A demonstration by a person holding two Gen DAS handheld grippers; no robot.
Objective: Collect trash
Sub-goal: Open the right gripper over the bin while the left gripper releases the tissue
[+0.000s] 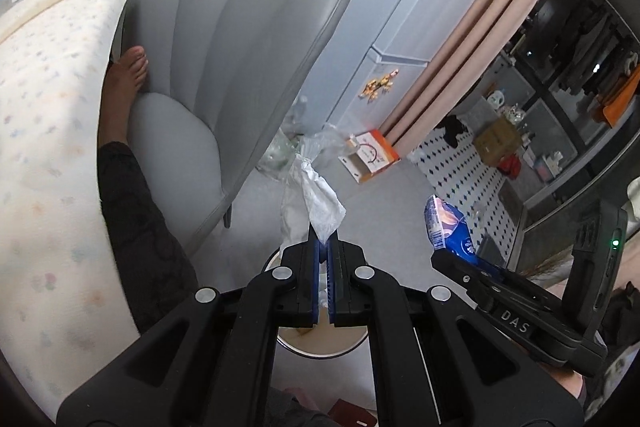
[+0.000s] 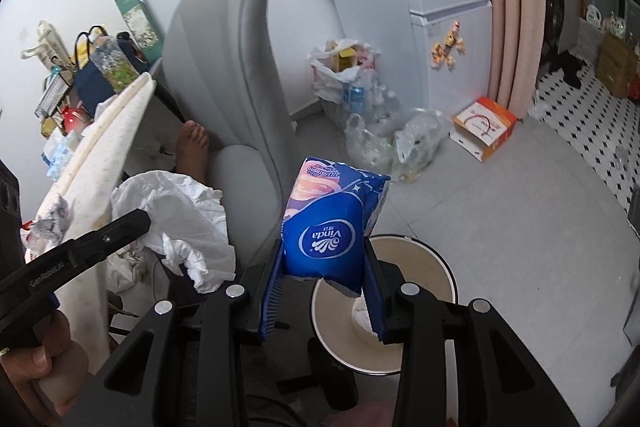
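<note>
So both hands are loaded right now. The left gripper (image 1: pixel 323 247) has its jaws pressed together on a crumpled white tissue (image 1: pixel 316 199), which sticks up out of the tips, and the right gripper (image 2: pixel 325 259) is pinching a blue Vinda tissue wrapper (image 2: pixel 332 227) across its lower half. The round bin (image 2: pixel 436 311) sits on the floor just under both, near the person, with some white paper already inside.

Looks like the drop-off step. To do it well, each gripper probably wants to be squarely over the bin's mouth before letting go. The tissue is light and could drift or cling to a pad, and the wrapper is wide and puffy, so it could catch the rim and tip out. Dropping one at a time might keep the two grippers from bumping, since they're close together.

Around it: a grey chair (image 1: pixel 256 27) right behind on the left, a bare foot (image 2: pixel 192 151) resting on its seat, a patterned pillow (image 1: pixel 48 131) further left, bags of bottles (image 2: pixel 372 115) by the far wall and an orange-and-white box (image 2: pixel 484 127) on the floor to the right. Nothing actually blocks the bin.
</note>
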